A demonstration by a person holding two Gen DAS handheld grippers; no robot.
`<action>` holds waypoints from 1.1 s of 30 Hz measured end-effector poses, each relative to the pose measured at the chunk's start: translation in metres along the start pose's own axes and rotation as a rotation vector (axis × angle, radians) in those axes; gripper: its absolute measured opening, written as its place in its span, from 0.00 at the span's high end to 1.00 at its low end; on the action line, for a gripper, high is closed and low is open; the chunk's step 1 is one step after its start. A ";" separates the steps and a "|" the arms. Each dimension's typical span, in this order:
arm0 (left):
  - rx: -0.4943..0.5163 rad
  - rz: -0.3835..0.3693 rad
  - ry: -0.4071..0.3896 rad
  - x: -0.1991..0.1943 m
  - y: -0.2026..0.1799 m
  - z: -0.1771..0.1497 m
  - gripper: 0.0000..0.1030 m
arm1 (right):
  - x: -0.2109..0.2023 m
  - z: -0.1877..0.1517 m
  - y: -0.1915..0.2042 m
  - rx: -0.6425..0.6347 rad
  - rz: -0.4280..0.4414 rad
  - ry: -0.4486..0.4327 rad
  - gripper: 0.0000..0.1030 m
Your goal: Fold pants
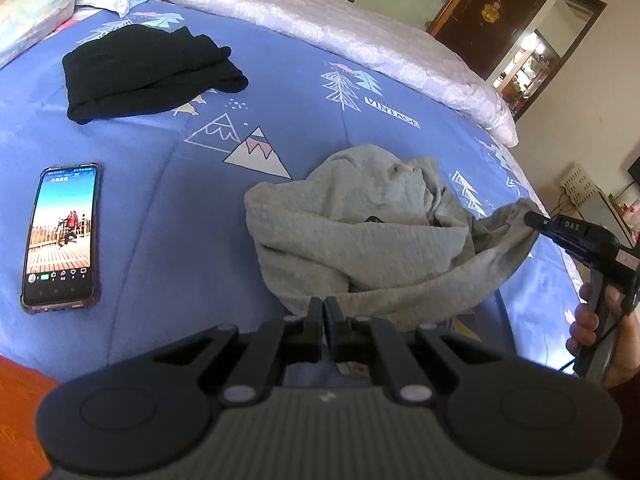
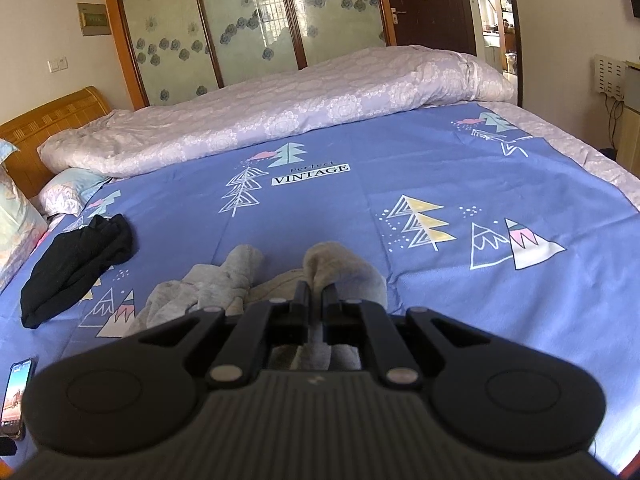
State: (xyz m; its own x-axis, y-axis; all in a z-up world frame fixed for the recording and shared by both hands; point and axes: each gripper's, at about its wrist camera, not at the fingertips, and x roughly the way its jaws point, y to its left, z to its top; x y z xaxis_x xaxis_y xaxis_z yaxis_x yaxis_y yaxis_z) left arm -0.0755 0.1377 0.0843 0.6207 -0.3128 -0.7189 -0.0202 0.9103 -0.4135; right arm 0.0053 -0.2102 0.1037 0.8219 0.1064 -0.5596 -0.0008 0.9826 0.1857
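Grey pants (image 1: 360,232) lie crumpled in a heap on the blue bedsheet (image 1: 160,208). My left gripper (image 1: 324,308) is shut on the near edge of the grey pants. My right gripper (image 2: 316,292) is shut on another edge of the grey pants (image 2: 344,268); it also shows in the left wrist view (image 1: 530,218), at the right, pinching the cloth and holding it slightly raised. The cloth stretches between the two grippers.
Folded black pants (image 1: 148,72) lie at the far left of the bed, also in the right wrist view (image 2: 76,268). A phone (image 1: 62,236) with its screen lit lies on the sheet at the left. A rolled pale quilt (image 2: 280,116) runs along the far side. Pillows (image 1: 32,8) sit at the headboard.
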 end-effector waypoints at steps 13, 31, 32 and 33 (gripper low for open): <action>0.082 0.039 -0.054 0.001 -0.014 0.017 0.88 | -0.074 0.003 -0.063 0.213 -0.096 -0.267 0.92; 0.127 0.024 -0.034 0.088 -0.029 0.088 0.21 | -0.092 -0.042 -0.119 0.360 -0.259 -0.114 0.67; 0.124 0.032 -0.017 0.097 -0.029 0.089 0.22 | -0.086 -0.035 -0.108 0.323 -0.212 -0.104 0.66; 0.110 0.040 0.010 0.108 -0.027 0.090 0.24 | -0.077 -0.028 -0.097 0.279 -0.159 -0.087 0.62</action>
State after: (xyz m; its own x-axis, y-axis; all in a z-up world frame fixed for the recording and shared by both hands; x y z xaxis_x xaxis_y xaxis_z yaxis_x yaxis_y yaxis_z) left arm 0.0623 0.1035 0.0678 0.6133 -0.2780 -0.7394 0.0418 0.9462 -0.3210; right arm -0.0742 -0.3090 0.1064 0.8449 -0.0698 -0.5303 0.2770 0.9052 0.3223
